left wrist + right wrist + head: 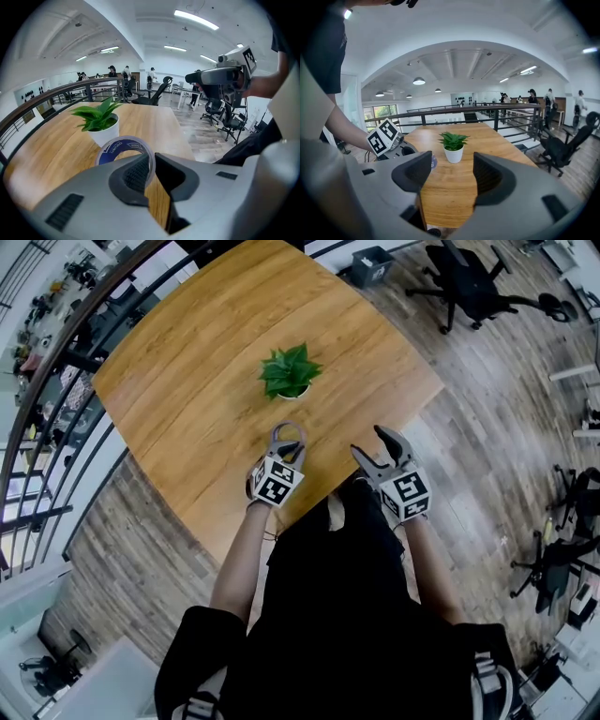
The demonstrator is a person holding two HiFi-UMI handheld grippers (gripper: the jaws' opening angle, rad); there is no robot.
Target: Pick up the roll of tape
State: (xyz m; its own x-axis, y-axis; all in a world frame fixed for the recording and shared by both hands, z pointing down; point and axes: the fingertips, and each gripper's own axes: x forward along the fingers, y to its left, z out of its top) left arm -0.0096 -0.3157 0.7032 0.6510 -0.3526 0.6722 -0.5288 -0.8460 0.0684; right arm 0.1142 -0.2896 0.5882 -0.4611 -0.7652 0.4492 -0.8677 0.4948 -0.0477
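Observation:
The roll of clear tape (123, 146), with a blue printed core, is pinched by its wall between the jaws of my left gripper (152, 169) and hangs a little above the wooden table (56, 154). From the head view, the left gripper (284, 435) holds the tape roll (292, 452) just in front of the small potted plant (290, 373). My right gripper (376, 447) stands open over the table's near edge, with nothing between its jaws. In the right gripper view, its jaws (452, 171) frame the plant (453, 145), with the left gripper's marker cube (384, 136) to the left.
A green plant in a white pot (101, 123) stands just beyond the tape. A black railing (56, 362) runs along the table's far left side. Office chairs (473, 282) stand on the wood floor to the right. People stand far off in the room.

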